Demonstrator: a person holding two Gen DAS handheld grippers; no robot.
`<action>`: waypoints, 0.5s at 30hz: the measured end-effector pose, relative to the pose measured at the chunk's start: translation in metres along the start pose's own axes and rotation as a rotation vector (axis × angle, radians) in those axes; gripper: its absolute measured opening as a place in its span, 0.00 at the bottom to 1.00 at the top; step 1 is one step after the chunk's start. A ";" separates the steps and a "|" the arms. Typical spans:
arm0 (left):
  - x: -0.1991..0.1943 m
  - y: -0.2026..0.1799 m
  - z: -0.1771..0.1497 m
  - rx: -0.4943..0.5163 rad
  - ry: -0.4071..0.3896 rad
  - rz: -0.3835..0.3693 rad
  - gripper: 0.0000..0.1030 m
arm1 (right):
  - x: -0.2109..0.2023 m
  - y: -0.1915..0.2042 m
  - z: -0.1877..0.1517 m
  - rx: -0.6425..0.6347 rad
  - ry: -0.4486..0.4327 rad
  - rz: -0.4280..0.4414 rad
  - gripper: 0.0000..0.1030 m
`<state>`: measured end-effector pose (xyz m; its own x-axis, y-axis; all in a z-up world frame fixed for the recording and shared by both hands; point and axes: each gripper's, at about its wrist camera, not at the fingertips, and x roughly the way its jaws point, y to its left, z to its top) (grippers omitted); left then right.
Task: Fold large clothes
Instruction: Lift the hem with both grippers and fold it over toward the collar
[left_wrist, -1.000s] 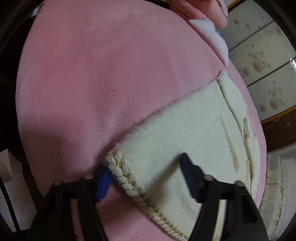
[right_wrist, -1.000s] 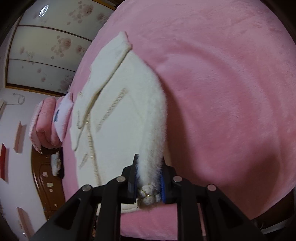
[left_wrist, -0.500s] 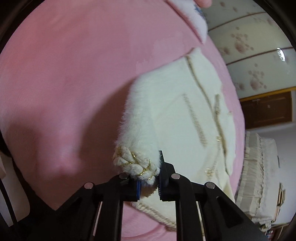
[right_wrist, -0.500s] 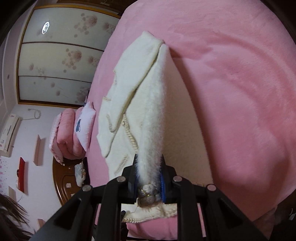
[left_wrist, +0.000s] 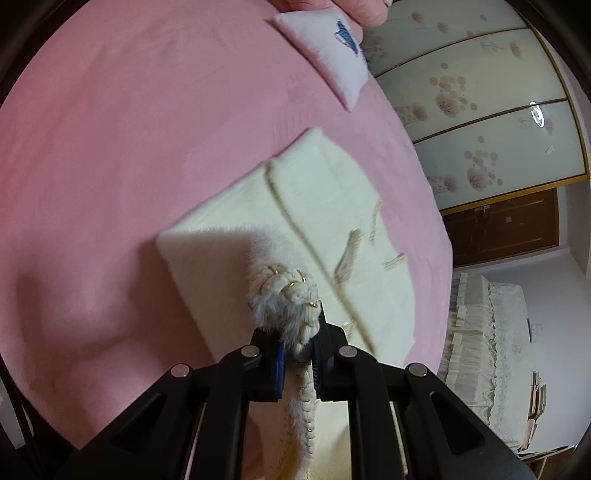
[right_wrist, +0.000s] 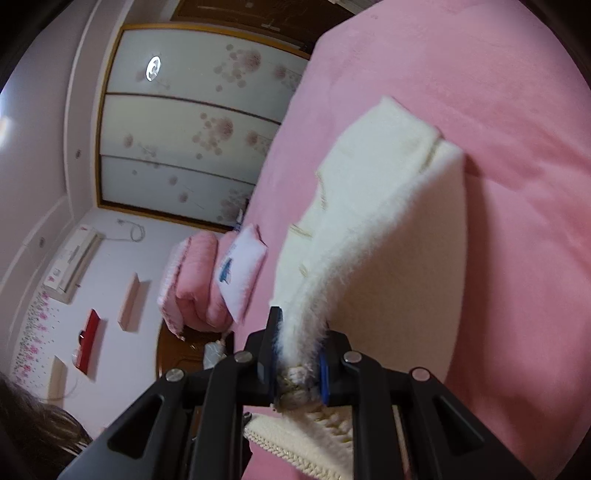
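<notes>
Presently I am lifting the cream jacket's braided hem off the pink bed, left tongs and right tongs both pinching it, needing next, I judge, an even carry toward the collar.

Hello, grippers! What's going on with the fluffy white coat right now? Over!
Left gripper just clamped the white coat hem. Right gripper shut on it too. Near edge lifted off pink bed. Nothing in the way.

1. The left wrist view looks steeply down along its fingers at close range onto the pink bed.
2. The right wrist view faces shallower, taking in the wardrobe doors.
3. Both share the cream garment, the white pillow and the wardrobe.
</notes>
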<state>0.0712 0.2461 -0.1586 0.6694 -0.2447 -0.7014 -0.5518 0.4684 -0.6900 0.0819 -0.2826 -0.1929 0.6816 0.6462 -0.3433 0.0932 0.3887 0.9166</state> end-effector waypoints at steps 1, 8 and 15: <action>0.002 -0.010 0.007 0.006 -0.011 -0.005 0.08 | 0.003 0.003 0.009 0.013 -0.016 0.021 0.15; 0.016 -0.068 0.070 -0.007 -0.153 -0.037 0.08 | 0.018 0.021 0.087 0.029 -0.150 0.057 0.15; 0.056 -0.125 0.130 0.069 -0.243 0.003 0.08 | 0.055 0.031 0.155 -0.017 -0.219 0.038 0.14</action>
<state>0.2421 0.2840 -0.0884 0.7725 -0.0355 -0.6340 -0.5245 0.5273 -0.6685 0.2348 -0.3371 -0.1513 0.8261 0.5028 -0.2546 0.0540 0.3790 0.9238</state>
